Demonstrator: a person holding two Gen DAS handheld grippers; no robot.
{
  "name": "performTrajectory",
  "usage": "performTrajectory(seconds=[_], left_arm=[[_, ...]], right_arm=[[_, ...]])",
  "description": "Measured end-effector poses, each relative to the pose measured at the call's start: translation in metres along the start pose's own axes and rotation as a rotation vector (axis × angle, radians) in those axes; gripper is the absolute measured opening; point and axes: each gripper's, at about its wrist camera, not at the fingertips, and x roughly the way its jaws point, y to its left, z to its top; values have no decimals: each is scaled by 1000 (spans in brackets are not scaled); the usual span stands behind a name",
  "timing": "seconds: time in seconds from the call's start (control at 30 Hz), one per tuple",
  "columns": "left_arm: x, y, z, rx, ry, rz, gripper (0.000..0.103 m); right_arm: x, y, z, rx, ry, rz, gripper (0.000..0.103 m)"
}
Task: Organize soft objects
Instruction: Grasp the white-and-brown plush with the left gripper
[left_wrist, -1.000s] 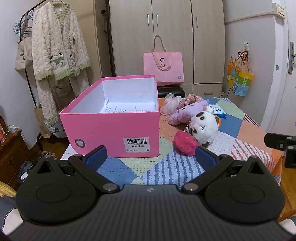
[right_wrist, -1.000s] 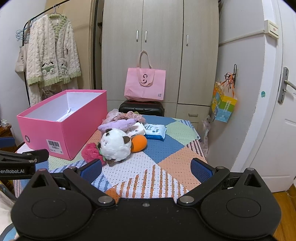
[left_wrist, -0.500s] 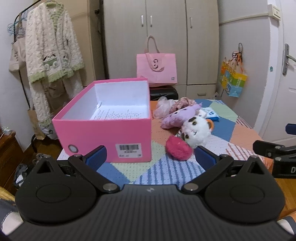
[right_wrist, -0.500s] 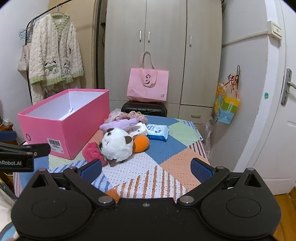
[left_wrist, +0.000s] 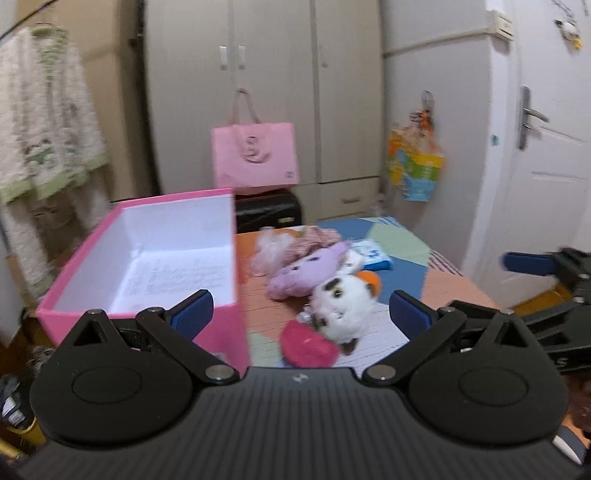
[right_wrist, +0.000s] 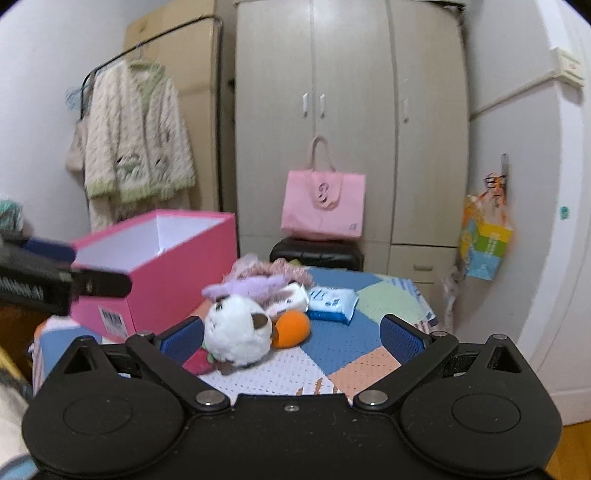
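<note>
An open pink box (left_wrist: 155, 258) (right_wrist: 166, 266) stands on the left of the patchwork table (left_wrist: 402, 273) (right_wrist: 332, 343). Beside it lie a white plush (left_wrist: 343, 306) (right_wrist: 236, 325), a magenta pom-pom (left_wrist: 308, 345) (right_wrist: 197, 363), a purple plush (left_wrist: 306, 273) (right_wrist: 243, 286), an orange toy (left_wrist: 371, 280) (right_wrist: 293, 328) and pink frilly fabric (left_wrist: 295, 240) (right_wrist: 273, 267). My left gripper (left_wrist: 301, 314) is open above the near edge, in line with the pom-pom and white plush. My right gripper (right_wrist: 293, 338) is open, the white plush near its left finger.
A blue wipes pack (right_wrist: 332, 301) (left_wrist: 373, 253) lies behind the toys. A pink tote (right_wrist: 323, 199) sits on a black case (right_wrist: 317, 253) by the wardrobe. A knit cardigan (right_wrist: 136, 140) hangs at left; a door (left_wrist: 546, 177) is at right.
Both grippers have moved forward and risen toward the plush pile; the left view swung right, so the toys sit more central. Both stay open.
</note>
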Motion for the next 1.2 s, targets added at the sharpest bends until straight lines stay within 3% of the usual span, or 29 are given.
performTrajectory(seconds=[0.27,0.37,0.43,0.57,0.67,0.97,1.0,1.03,1.07,1.2], left_arm=[[40,-23,7,111,18,-149,99],[66,-22,13,78,84,-195,97],[85,-22,17,68,139,-194,89],[112,-19,17,63,238,-228,83],[125,-16,12,22,322,-235,83],[143,-13,1,-4,330,-192,81],[143,-15,1,23,324,-195,69],[140,-20,-1,69,320,-192,65],[138,-22,-1,87,310,-183,65],[140,-18,-6,59,319,-171,56]], right_arm=[[46,-5,-13,13,49,158,92],[70,-2,-19,0,94,193,92],[84,-1,-21,-13,116,216,92],[103,-3,-25,7,145,295,89],[112,-4,-30,21,150,323,81],[130,0,-35,-6,158,356,79],[131,1,-36,-9,153,357,79],[133,2,-37,-11,151,363,76],[134,4,-37,-13,152,368,70],[134,8,-39,-39,133,335,65]])
